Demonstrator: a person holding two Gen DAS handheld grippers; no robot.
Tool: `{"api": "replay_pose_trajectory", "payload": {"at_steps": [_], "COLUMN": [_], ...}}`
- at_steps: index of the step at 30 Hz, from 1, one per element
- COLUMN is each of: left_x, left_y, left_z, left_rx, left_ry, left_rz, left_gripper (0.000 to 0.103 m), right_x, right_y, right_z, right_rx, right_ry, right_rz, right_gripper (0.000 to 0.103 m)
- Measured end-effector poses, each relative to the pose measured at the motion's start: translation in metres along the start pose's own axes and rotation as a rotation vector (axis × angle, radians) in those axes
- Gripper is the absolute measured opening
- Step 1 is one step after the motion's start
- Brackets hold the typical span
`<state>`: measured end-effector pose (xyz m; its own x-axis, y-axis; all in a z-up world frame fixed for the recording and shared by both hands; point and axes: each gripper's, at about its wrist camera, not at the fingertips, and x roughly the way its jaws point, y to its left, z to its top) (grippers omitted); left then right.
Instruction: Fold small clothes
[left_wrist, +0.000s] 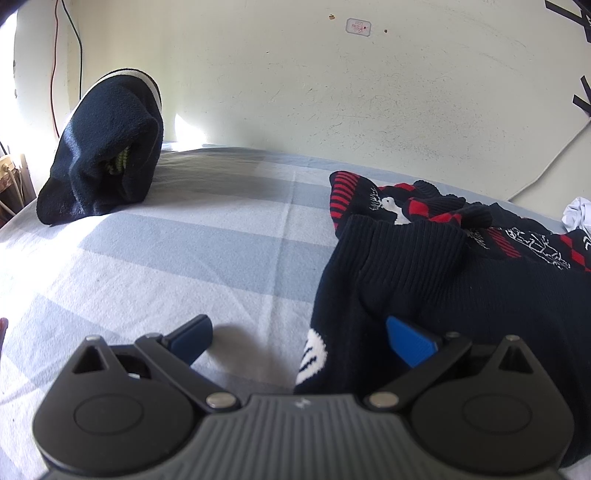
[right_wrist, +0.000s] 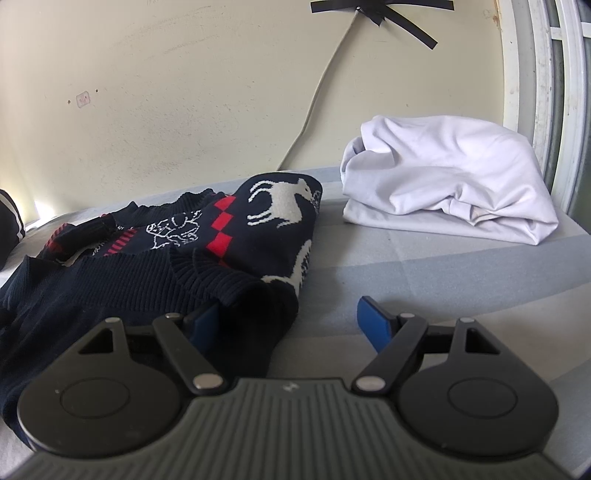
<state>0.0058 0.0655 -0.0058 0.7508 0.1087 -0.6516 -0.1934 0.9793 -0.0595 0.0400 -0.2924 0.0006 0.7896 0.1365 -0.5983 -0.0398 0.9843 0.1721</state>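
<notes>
Navy knit sweater (right_wrist: 155, 258) lies rumpled on striped bed (left_wrist: 166, 251) between our tools. Left tool (left_wrist: 299, 338) wide, straddling hem; right tool (right_wrist: 286, 319) wide, same. Risk: we pinch one layer only, thick rib slips, fold skews.

**Colours on the bed**

Sweater (right_wrist: 177, 251): navy knit, red diamonds and stripes, white reindeer. Sheet (left_wrist: 166, 258): pale blue and white checks. Bundle (left_wrist: 107, 162): navy with a white stripe. Cloth (right_wrist: 450, 177): white. Pads (left_wrist: 410, 343): blue. Wall (left_wrist: 332, 92): cream.
</notes>
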Motion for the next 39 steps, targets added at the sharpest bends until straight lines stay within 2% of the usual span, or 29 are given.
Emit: {"api": "replay_pose_trajectory", "payload": {"at_steps": [12,14,16,17,20,23,25,27,28,29,30,33,36,39], "left_x": [0.001,0.0,-0.001,-0.002,-0.008,-0.015,-0.02,-0.025,-0.028,-0.029,-0.033,-0.052,-0.074,-0.079], "left_y": [0.0,0.001,0.003,0.004,0.011,0.02,0.022,0.02,0.019,0.019,0.02,0.03,0.045,0.049], "left_z": [0.002,0.002,0.002,0.002,0.006,0.008,0.006,0.003,0.002,0.001,0.001,0.0,-0.004,-0.016], "left_rx": [0.005,0.022,0.054,0.064,0.066,0.017,0.006,0.033,0.053,0.056,0.05,0.042,0.002,0.024], "left_ry": [0.007,0.012,0.02,0.029,0.077,0.102,0.109,0.109,0.116,0.131,0.134,0.124,0.143,0.178], "left_rz": [-0.011,-0.02,-0.041,-0.051,-0.091,-0.175,-0.221,-0.22,-0.226,-0.254,-0.265,-0.306,-0.373,-0.379], "left_gripper": [0.103,0.103,0.103,0.103,0.103,0.102,0.09,0.048,0.037,0.019,0.012,0.01,0.008,0.013], "right_x": [-0.001,-0.009,-0.017,-0.022,-0.039,-0.055,-0.061,-0.064,-0.063,-0.061,-0.06,-0.071,-0.1,-0.118], "right_y": [-0.001,-0.009,-0.022,-0.029,-0.046,-0.046,-0.038,-0.025,-0.018,-0.012,-0.006,-0.001,-0.009,-0.016], "right_z": [0.0,-0.002,-0.002,-0.005,-0.017,-0.027,-0.029,-0.03,-0.03,-0.03,-0.031,-0.03,-0.032,-0.047], "right_rx": [0.002,0.043,0.106,0.147,0.243,0.244,0.218,0.177,0.153,0.127,0.102,0.049,0.047,0.044], "right_ry": [-0.008,-0.047,-0.041,-0.028,-0.019,-0.009,0.006,0.024,0.039,0.058,0.072,0.061,0.053,0.078], "right_rz": [0.001,0.054,0.116,0.154,0.267,0.296,0.315,0.34,0.347,0.352,0.352,0.349,0.379,0.37], "right_gripper": [0.083,0.082,0.08,0.075,0.068,0.063,0.059,0.055,0.045,0.017,0.011,0.012,0.011,0.011]}}
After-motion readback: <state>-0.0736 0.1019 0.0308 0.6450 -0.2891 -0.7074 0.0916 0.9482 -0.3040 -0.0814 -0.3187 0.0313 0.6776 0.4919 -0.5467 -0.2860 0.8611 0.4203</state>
